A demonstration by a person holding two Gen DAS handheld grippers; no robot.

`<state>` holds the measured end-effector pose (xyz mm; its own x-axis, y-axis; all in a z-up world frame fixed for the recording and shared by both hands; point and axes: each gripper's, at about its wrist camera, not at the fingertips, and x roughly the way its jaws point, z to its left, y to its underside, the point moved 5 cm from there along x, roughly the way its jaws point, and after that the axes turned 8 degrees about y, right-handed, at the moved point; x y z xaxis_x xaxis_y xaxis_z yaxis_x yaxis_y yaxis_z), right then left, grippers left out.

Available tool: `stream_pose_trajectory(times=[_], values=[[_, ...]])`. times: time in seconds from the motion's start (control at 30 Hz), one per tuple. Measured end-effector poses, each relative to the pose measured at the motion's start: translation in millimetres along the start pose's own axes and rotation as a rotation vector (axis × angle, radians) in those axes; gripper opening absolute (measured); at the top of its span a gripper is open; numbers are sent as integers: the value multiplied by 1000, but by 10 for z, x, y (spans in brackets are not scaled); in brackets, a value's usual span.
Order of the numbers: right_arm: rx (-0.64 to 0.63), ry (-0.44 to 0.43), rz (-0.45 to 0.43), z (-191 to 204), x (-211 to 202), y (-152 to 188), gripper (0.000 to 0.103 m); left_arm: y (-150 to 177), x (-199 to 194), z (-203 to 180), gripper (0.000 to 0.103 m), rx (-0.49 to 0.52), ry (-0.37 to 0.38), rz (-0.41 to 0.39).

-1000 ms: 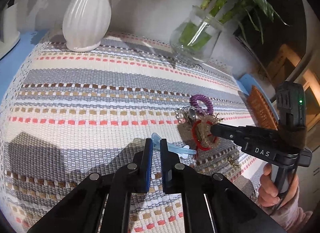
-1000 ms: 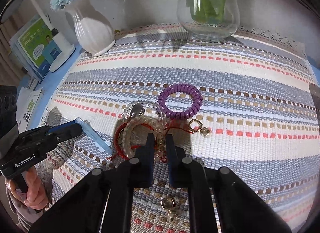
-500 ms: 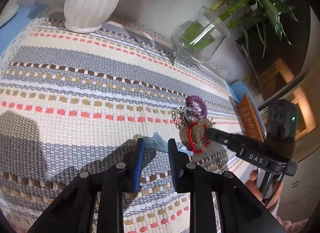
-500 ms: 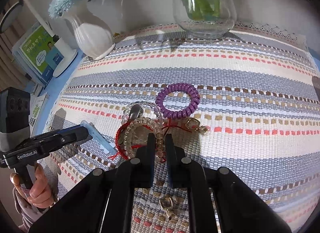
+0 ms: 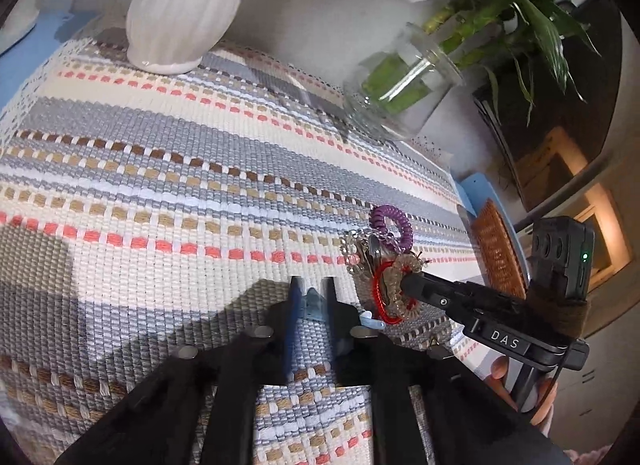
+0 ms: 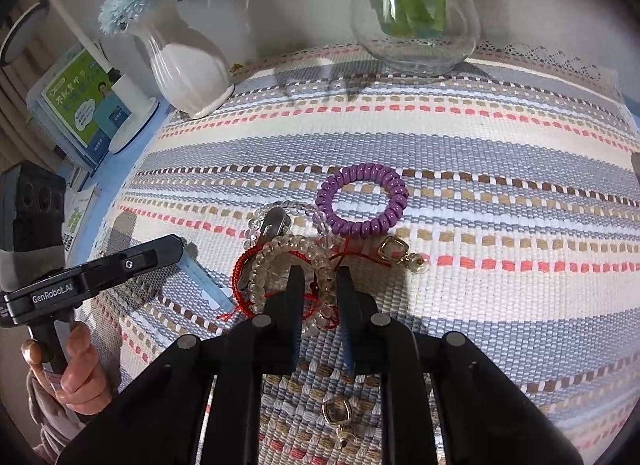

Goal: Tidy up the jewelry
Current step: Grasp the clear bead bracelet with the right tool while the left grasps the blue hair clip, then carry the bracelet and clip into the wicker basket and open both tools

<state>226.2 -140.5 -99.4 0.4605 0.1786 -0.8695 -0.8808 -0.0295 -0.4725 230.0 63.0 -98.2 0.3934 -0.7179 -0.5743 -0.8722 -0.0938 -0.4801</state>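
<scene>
A heap of jewelry lies on the striped woven mat [image 6: 480,153]: a purple coil hair tie [image 6: 360,227] [image 5: 405,234], a cream beaded bracelet [image 6: 276,249], a red string bracelet [image 6: 240,269] and a silver clip [image 6: 274,225]. One gold charm [image 6: 390,249] sits right of the heap, another [image 6: 338,413] under the right gripper. My right gripper [image 6: 320,277] [image 5: 406,285] points down at the heap. Its jaws are opening a little, with a strand of the beaded bracelet loose between them. My left gripper [image 5: 312,285] is closing tight on a light-blue hair clip [image 5: 314,301] [image 6: 204,281] left of the heap.
A white ribbed vase [image 5: 180,13] [image 6: 188,69] and a glass vase with green stems [image 5: 400,93] [image 6: 416,13] stand at the mat's far edge. A brown woven item [image 5: 498,253] lies off the right edge. A booklet box [image 6: 80,105] and a white stand [image 6: 132,113] sit at far left.
My left gripper opened around the blue hair clip and then closed on it, rolling a little. The right gripper's fingers stand slightly wider over the beaded bracelet; that hand kept still.
</scene>
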Motion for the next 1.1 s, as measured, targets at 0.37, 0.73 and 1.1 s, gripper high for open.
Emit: stream_pose_trajectory(times=[0.37, 0.73, 1.1], values=[[58, -61, -54, -139, -367, -10, 12, -3, -72, -182, 7, 85, 6, -36], [124, -63, -106, -478, -922, 168, 12, 47, -183, -591, 7, 159, 36, -57], [203, 106, -241, -1288, -1742, 425, 12, 0, 325, -1868, 7, 324, 99, 12]])
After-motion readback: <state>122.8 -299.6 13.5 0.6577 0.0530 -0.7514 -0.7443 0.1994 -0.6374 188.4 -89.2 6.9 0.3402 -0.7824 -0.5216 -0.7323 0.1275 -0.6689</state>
